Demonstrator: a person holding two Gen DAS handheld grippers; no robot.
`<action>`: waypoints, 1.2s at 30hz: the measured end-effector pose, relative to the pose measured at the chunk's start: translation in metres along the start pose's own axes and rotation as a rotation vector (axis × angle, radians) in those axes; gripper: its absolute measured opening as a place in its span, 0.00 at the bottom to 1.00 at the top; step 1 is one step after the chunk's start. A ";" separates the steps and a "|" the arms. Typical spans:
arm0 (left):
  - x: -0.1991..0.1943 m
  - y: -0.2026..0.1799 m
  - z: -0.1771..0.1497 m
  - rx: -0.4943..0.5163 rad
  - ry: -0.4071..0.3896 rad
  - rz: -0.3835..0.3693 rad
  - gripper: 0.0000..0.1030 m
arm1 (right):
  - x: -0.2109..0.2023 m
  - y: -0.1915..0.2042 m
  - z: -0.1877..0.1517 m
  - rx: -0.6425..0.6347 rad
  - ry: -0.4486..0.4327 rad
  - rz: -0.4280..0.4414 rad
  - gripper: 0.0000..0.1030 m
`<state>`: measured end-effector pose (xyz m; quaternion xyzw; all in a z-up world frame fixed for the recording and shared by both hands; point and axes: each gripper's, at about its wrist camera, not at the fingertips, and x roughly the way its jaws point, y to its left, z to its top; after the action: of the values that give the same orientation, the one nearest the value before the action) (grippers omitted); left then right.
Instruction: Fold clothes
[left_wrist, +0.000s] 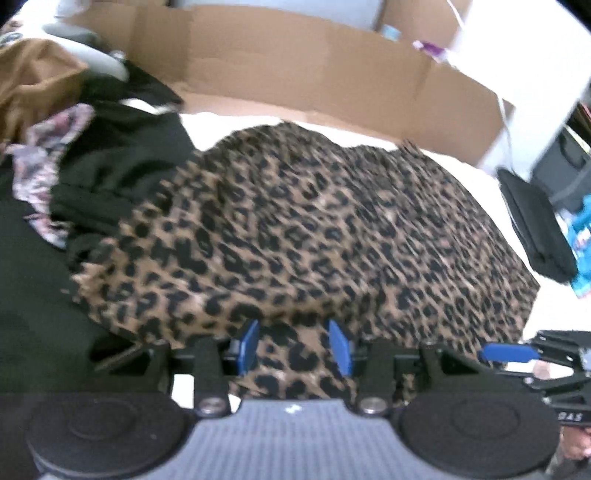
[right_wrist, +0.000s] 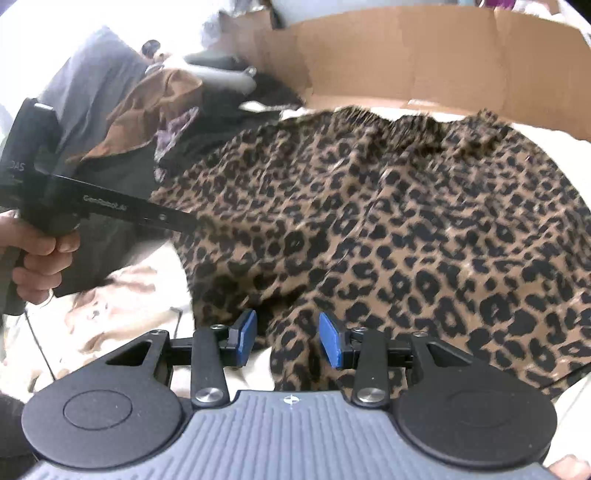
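Left wrist view: the left gripper (left_wrist: 297, 347) hangs low over the near edge of a leopard-print garment (left_wrist: 314, 229), its blue pads (left_wrist: 248, 345) spread apart with patterned cloth showing between them — nothing is pinched. The garment lies spread across a white bed sheet (left_wrist: 229, 125). To its left sits a heap of other clothes: a black garment (left_wrist: 118, 173), a floral piece (left_wrist: 48, 162) and a brown one (left_wrist: 33, 81). A cardboard box (left_wrist: 295, 66) stands along the far side. At the right edge the right gripper (left_wrist: 517, 354) pokes in, one blue pad visible.

Right wrist view: the right gripper (right_wrist: 288, 339) is also spread wide, its pads (right_wrist: 330, 345) hovering over the garment's (right_wrist: 388, 229) near hem, gripping nothing. The gathered waistband lies at the far side, close to the cardboard box (right_wrist: 424, 55). On the left a hand (right_wrist: 37, 262) holds the left gripper's handle, and that tool reaches the garment's left edge — its tips are blurred, so whether it touches I cannot tell. The brown piece (right_wrist: 147, 110) lies behind it.
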<state>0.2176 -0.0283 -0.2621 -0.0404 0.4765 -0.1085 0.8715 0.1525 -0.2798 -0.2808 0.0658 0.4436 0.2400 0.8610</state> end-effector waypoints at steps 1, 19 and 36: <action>-0.003 0.005 0.002 -0.009 -0.009 0.008 0.44 | -0.002 -0.002 0.001 0.003 -0.015 -0.007 0.44; -0.016 0.066 0.026 -0.095 -0.068 0.180 0.45 | -0.029 0.004 0.011 -0.022 -0.308 -0.089 0.79; -0.038 0.130 0.065 -0.206 -0.137 0.286 0.50 | -0.029 0.005 0.012 0.004 -0.333 -0.034 0.97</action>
<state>0.2721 0.1051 -0.2179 -0.0684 0.4256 0.0689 0.8997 0.1461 -0.2879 -0.2510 0.0988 0.2963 0.2103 0.9264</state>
